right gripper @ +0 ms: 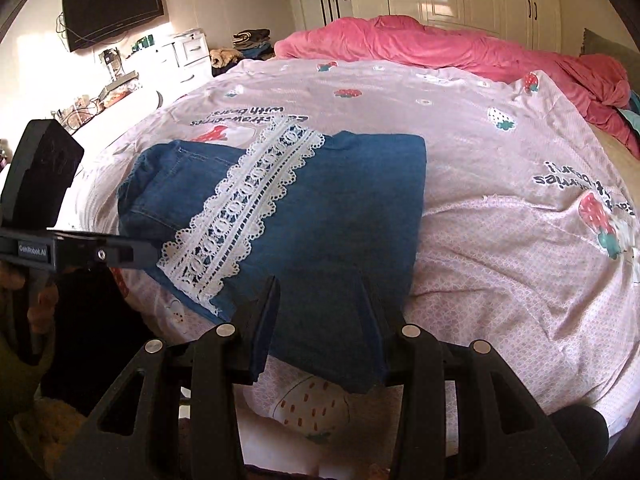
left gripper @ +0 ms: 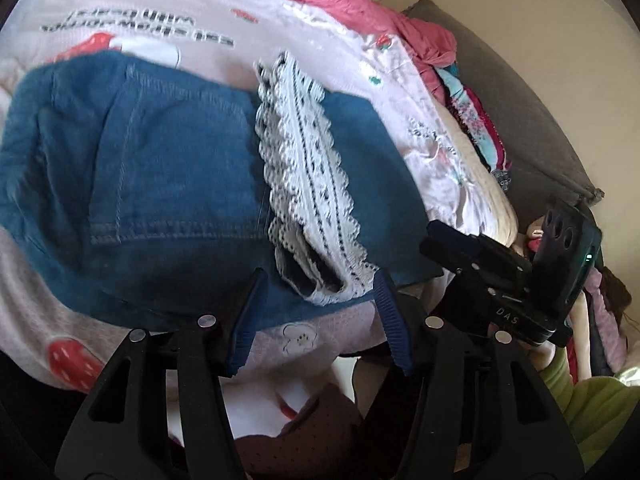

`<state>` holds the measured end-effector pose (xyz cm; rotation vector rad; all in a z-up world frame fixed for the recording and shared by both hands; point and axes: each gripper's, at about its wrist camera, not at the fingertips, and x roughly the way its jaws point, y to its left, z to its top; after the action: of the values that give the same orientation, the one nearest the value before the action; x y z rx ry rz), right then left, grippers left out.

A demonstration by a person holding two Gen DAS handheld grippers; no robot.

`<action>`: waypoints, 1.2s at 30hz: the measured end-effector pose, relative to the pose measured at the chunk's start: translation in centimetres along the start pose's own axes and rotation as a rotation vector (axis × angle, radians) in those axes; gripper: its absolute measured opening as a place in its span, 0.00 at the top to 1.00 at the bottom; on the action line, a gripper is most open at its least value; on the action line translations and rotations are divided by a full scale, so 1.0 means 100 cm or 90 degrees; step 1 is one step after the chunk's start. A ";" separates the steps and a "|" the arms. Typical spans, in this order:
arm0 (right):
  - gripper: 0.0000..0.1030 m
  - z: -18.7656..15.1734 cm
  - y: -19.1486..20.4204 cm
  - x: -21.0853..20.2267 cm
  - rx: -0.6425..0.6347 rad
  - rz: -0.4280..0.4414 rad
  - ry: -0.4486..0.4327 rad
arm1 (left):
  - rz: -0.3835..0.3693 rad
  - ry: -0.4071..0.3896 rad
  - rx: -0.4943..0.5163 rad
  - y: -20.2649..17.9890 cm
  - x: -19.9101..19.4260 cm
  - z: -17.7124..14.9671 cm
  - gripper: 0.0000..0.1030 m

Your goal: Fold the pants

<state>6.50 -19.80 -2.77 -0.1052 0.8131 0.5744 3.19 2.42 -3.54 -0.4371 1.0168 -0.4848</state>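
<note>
hovering apart: left gripper (left gripper: pixel 316 304), right gripper (right gripper: pixel 320 304), pants (right gripper: pixel 304 200).

Folded denim pants (right gripper: pixel 304 208) with a white lace strip (right gripper: pixel 244 204) lying on a pink strawberry-print sheet (right gripper: pixel 500 240). Right gripper (right gripper: pixel 320 300) open over the near hem, fingers straddling the cloth. Left gripper (right gripper: pixel 152 250) at left edge, beside the lace. Red blanket (right gripper: pixel 440 46) behind.
</note>
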 end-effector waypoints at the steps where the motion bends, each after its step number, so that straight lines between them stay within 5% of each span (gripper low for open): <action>1: 0.63 0.000 0.000 0.001 0.001 0.001 0.001 | 0.001 0.003 -0.002 -0.001 0.002 0.000 0.58; 3: 0.63 -0.001 -0.001 0.000 0.001 0.001 -0.001 | 0.011 0.005 0.021 -0.011 0.010 0.002 0.60; 5: 0.63 0.000 0.001 0.001 0.000 0.004 -0.002 | 0.030 0.012 0.038 -0.017 0.021 0.002 0.78; 8: 0.63 0.001 0.004 0.002 -0.009 0.011 -0.002 | 0.049 0.021 0.052 -0.021 0.032 0.002 0.87; 14: 0.63 -0.007 0.001 0.019 -0.024 -0.023 0.062 | 0.085 0.019 0.092 -0.027 0.023 -0.004 0.86; 17: 0.63 -0.009 -0.001 0.018 -0.019 -0.026 0.064 | 0.113 0.021 0.102 -0.022 0.023 -0.006 0.77; 36: 0.51 -0.014 0.000 0.023 -0.020 -0.024 0.064 | 0.123 0.014 0.115 -0.028 0.017 -0.009 0.68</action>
<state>6.81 -19.17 -5.36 -0.1786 0.8974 0.5503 2.61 -0.95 -3.57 -0.1712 1.0153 -0.4036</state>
